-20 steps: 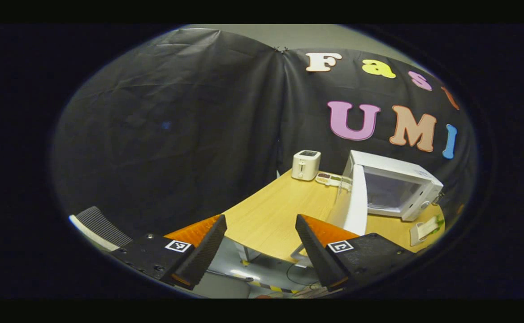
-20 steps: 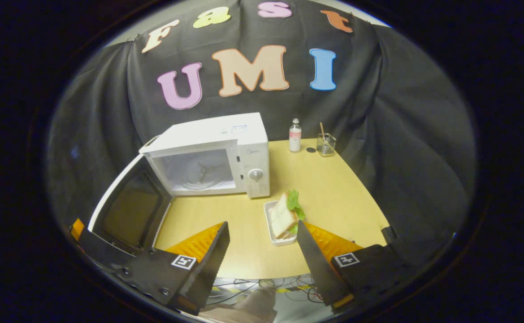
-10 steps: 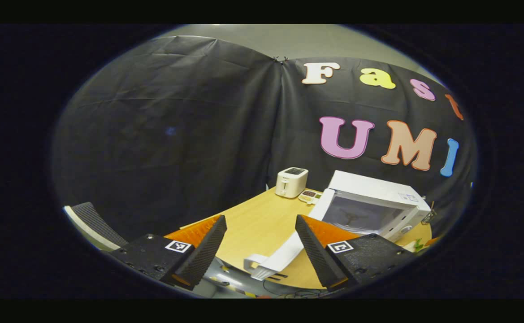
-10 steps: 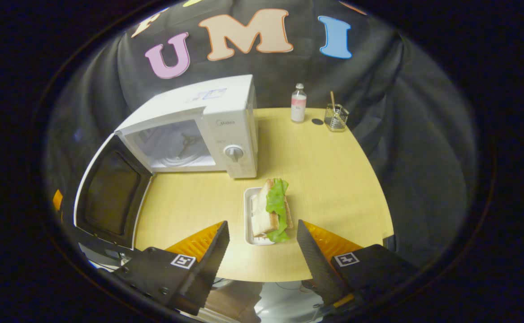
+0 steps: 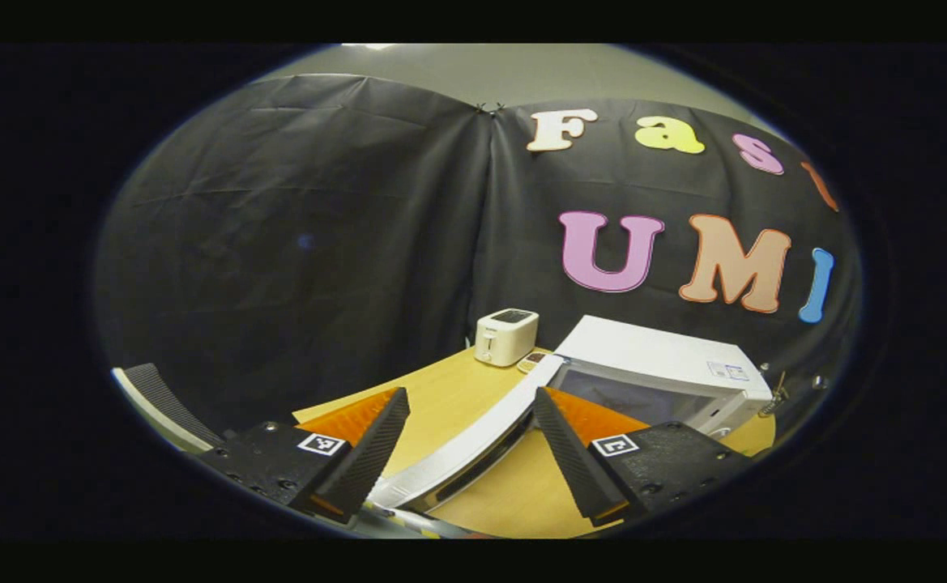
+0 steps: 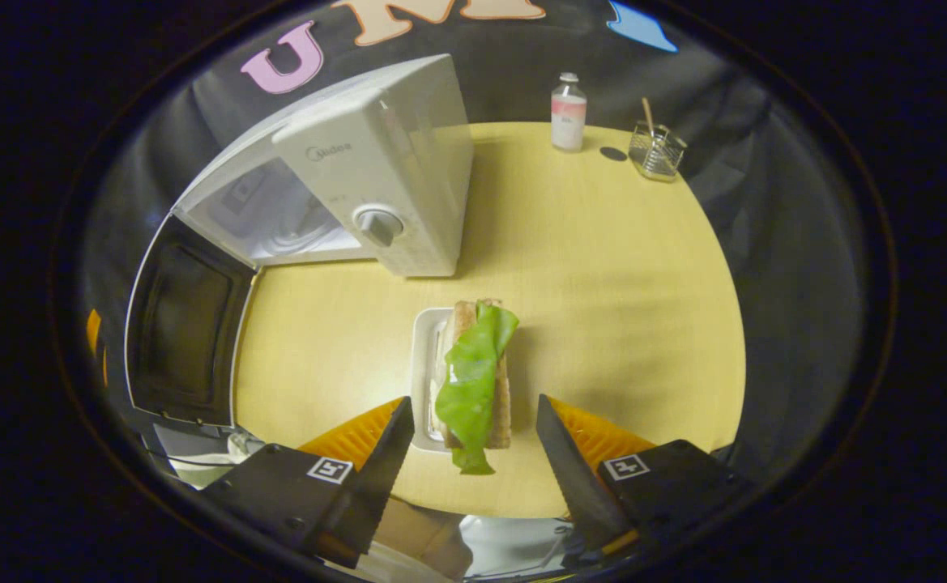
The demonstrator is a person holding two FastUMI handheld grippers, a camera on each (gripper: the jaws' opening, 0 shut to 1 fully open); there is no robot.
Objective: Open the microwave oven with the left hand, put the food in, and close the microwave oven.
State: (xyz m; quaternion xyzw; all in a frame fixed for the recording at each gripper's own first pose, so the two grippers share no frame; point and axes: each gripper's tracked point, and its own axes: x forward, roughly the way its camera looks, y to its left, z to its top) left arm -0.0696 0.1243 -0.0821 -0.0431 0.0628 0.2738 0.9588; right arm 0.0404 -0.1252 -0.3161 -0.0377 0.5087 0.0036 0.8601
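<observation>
In the right gripper view, the right hand-held gripper (image 6: 473, 453) hovered over the near edge of the wooden tabletop (image 6: 603, 308), its fingers spread wide and holding nothing. Between those fingers lay the food: a sandwich (image 6: 477, 376) with a green lettuce leaf draped over it, sitting in a small white tray (image 6: 423, 356). Just beyond the tray stood the white microwave oven (image 6: 376, 170), its door (image 6: 185, 332) swung fully open to the left, showing the pale cavity inside. At the far edge of the tabletop stood a small bottle (image 6: 568, 112) and, near it, a clear glass (image 6: 656, 151) with a stick in it.

In the left gripper view, the left hand-held gripper (image 5: 471, 453) was also spread apart and empty, with the open door's edge (image 5: 473, 441) running between its fingers. Beyond sat the microwave oven's body (image 5: 659, 372), and farther back a white toaster (image 5: 505, 336) against the black cloth wall.
</observation>
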